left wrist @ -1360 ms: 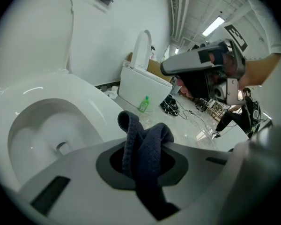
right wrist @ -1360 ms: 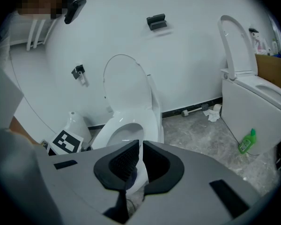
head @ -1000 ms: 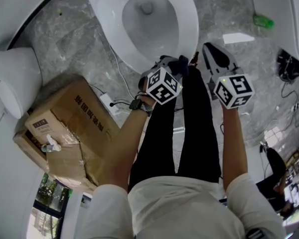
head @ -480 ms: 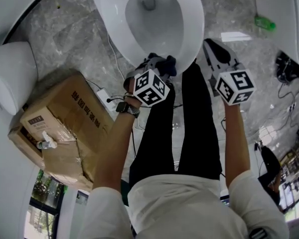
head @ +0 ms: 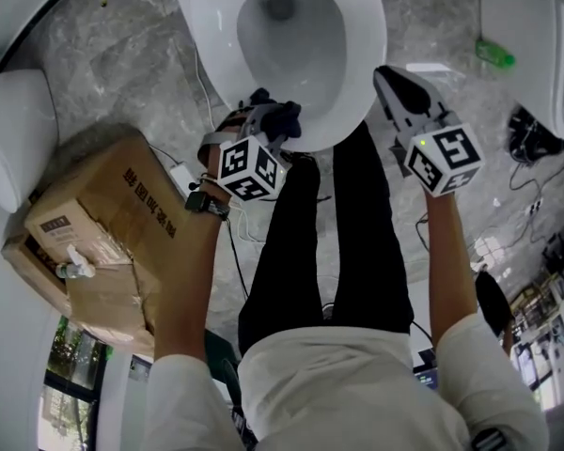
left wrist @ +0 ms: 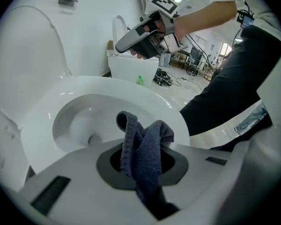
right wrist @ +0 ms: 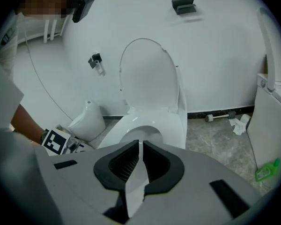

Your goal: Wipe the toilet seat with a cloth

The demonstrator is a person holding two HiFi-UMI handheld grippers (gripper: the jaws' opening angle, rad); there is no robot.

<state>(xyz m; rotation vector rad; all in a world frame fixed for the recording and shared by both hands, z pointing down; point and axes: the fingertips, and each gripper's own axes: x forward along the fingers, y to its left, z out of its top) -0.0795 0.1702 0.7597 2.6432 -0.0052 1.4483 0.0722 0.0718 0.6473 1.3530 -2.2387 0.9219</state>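
The white toilet seat (head: 367, 73) rings the bowl at the top of the head view, with its lid (right wrist: 147, 74) raised against the wall. My left gripper (head: 274, 116) is shut on a dark blue cloth (head: 280, 120) at the seat's front-left rim. In the left gripper view the cloth (left wrist: 145, 149) bunches between the jaws just above the seat rim (left wrist: 131, 86). To the right of the seat, above the floor, my right gripper (head: 387, 75) is shut with nothing in it. Its jaws (right wrist: 139, 149) meet in front of the seat (right wrist: 150, 123).
A cardboard box (head: 103, 224) lies on the floor at the left beside a white fixture (head: 9, 139). Another white fixture (head: 545, 36), a green bottle (head: 495, 54) and cables (head: 536, 139) are at the right. The person's legs in black trousers (head: 357, 233) stand before the bowl.
The left gripper has carried the cloth leftward along the front rim of the seat. The right gripper has stayed about where it was.
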